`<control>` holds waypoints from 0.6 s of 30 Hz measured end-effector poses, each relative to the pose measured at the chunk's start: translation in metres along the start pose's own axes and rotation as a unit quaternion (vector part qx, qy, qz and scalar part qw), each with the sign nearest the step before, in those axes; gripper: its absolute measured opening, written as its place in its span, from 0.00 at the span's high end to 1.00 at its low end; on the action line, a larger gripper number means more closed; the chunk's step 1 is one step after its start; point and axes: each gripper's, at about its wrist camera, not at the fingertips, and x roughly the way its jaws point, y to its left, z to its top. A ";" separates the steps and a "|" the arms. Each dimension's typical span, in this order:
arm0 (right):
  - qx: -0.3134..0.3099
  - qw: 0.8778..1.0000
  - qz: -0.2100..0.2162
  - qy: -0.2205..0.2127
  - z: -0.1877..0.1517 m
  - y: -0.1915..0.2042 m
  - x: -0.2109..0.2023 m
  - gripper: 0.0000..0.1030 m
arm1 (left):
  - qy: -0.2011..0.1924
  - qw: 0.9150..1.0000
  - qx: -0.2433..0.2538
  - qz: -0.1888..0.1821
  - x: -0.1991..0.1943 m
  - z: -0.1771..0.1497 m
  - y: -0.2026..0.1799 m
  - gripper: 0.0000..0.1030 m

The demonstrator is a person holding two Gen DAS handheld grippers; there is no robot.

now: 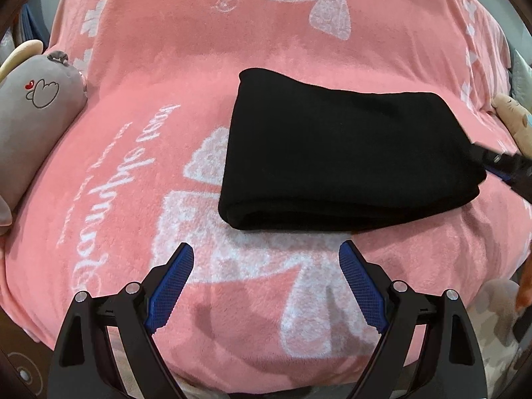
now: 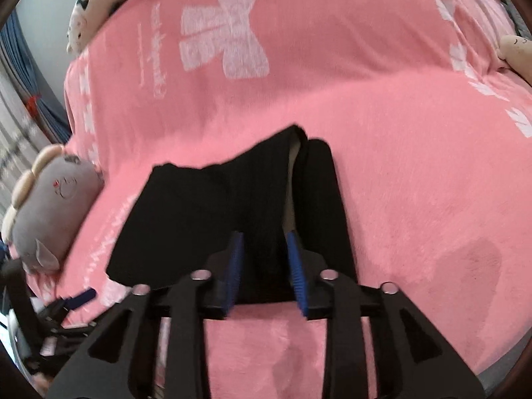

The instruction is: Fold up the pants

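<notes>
The black pants [image 1: 332,153] lie folded into a thick rectangle on the pink blanket [image 1: 149,50]. My left gripper [image 1: 266,249] hovers open over bare blanket just in front of the near fold, with nothing between its blue pads. In the left wrist view, my right gripper [image 1: 495,163] meets the right end of the pants. In the right wrist view, the pants [image 2: 199,216] stretch away from the right gripper [image 2: 263,237]. Its jaws stand partly apart with the near end of the fabric between them, and the pads do not seem to press on it. The left gripper [image 2: 79,296] shows at the lower left.
A grey plush pillow [image 1: 33,106] [image 2: 53,212] lies at the blanket's left edge. A beige plush toy [image 1: 512,116] [image 2: 518,53] sits at the right edge, and a white plush toy [image 2: 89,10] at the far left corner. Blue curtains [image 2: 20,66] hang beyond.
</notes>
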 end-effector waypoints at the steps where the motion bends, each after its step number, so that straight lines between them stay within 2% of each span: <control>1: 0.003 1.000 -0.004 -0.003 0.001 -0.002 -0.002 0.55 | 0.000 1.000 -0.001 -0.002 0.000 0.000 0.000 0.16; 3: 0.011 1.000 -0.012 -0.002 0.003 -0.006 -0.003 0.53 | 0.002 1.000 -0.003 -0.013 -0.001 0.001 0.000 0.16; 6: 0.026 1.000 0.006 -0.003 0.004 -0.009 -0.005 0.53 | -0.011 0.999 -0.009 -0.041 -0.010 0.002 0.004 0.16; 8: 0.014 1.000 0.018 -0.003 0.002 -0.005 -0.010 0.54 | -0.022 0.998 -0.012 -0.052 -0.016 0.003 0.005 0.16; 10: -0.006 1.000 0.021 0.003 0.006 0.004 -0.008 0.54 | -0.023 0.999 -0.008 -0.044 -0.016 0.005 0.006 0.16; 13: -0.015 1.000 0.009 0.011 0.020 0.002 0.010 0.48 | -0.018 0.999 -0.016 -0.036 -0.015 0.011 0.009 0.16; 16: 0.003 0.999 0.035 0.036 0.036 -0.005 0.036 0.49 | -0.023 0.999 -0.021 -0.044 -0.016 0.026 0.007 0.16; 18: -0.006 0.999 0.021 0.046 0.046 -0.005 0.056 0.49 | -0.023 1.000 -0.006 -0.019 -0.013 0.036 -0.001 0.16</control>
